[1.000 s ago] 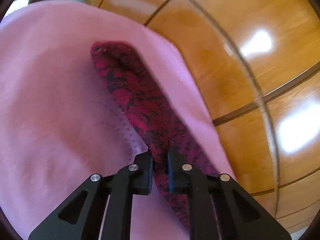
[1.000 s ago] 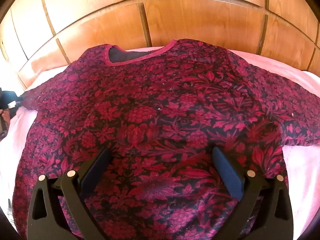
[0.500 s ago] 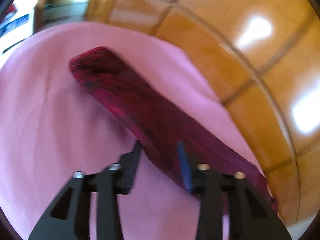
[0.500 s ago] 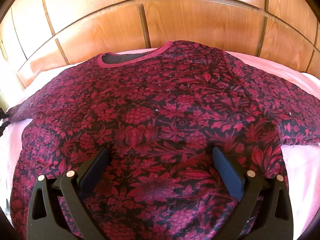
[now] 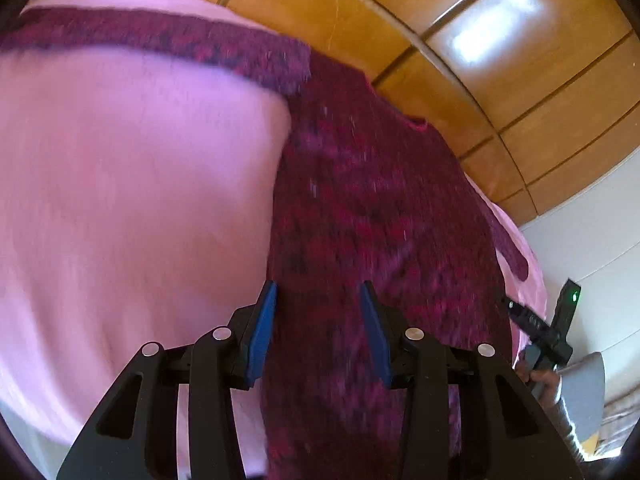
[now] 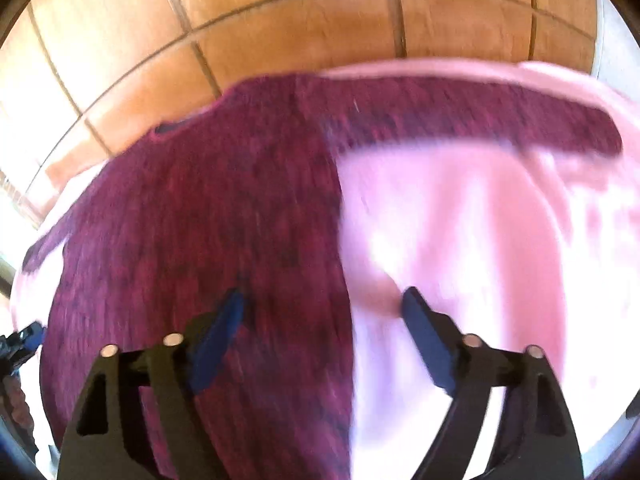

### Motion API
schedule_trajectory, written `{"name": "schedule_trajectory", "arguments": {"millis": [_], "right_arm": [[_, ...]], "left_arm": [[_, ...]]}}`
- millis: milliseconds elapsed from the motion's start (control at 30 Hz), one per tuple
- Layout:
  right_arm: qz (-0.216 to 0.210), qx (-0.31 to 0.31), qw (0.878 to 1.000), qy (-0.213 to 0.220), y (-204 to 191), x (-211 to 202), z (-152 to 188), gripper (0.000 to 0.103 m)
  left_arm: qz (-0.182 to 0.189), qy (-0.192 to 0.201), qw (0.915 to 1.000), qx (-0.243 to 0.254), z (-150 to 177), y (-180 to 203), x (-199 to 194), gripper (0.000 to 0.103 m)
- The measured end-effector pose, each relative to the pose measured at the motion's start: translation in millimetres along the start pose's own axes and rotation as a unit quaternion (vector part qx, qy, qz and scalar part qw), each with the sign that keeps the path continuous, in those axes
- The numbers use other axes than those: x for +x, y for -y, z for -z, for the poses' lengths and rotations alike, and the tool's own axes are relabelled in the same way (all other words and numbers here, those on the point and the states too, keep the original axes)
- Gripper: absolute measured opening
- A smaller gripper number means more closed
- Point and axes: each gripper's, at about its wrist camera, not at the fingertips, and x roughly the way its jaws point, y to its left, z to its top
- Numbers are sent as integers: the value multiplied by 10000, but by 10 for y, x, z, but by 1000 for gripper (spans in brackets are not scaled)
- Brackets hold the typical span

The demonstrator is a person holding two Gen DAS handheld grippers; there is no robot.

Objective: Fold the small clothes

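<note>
- Pink cloth (image 5: 132,184) covers the work surface and fills the left half of the left wrist view; it is smeared by motion blur.
- Dark red patterned top (image 5: 372,216) lies flat on that cloth, body running from the bottom of the left wrist view up toward the wooden panels (image 5: 500,60); one sleeve (image 5: 160,38) stretches out leftward across the cloth near the top edge.
- The left gripper (image 5: 318,320) hangs over the near part of the top, close to its left side edge, its blue-padded fingers (image 5: 262,332) parted with nothing between them; released.
- At the far right of that view a hand (image 5: 540,380) in a grey cuff holds the other tool, which shows a small green light.
- In the right wrist view the top (image 6: 208,240) takes up the left half, neckline (image 6: 176,130) toward the wood, and its other sleeve (image 6: 480,120) reaches rightward over the pink cloth (image 6: 460,240).
- The right gripper (image 6: 320,312) straddles the top's right side edge, left pad over the fabric, right pad over the cloth, jaws spread wide and gripping nothing.
- No label, brand or writing can be read; the blur would likely hide any small print.
</note>
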Motion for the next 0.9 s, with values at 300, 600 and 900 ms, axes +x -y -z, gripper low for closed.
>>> {"name": "schedule_trajectory", "arguments": {"millis": [300, 600, 900], "right_arm": [[-362, -469, 9980, -199, -116, -484, 481, 14], [-437, -539, 9960, -557, -6, -527, 524, 18], [-552, 1655, 9834, 492, 1057, -615, -164, 56]], "left_arm": [[-470, 164, 9987, 116, 325, 59, -146, 11], [-1141, 258, 9907, 689, 220, 345, -149, 26], [-923, 684, 9847, 1307, -60, 860, 95, 52]]}}
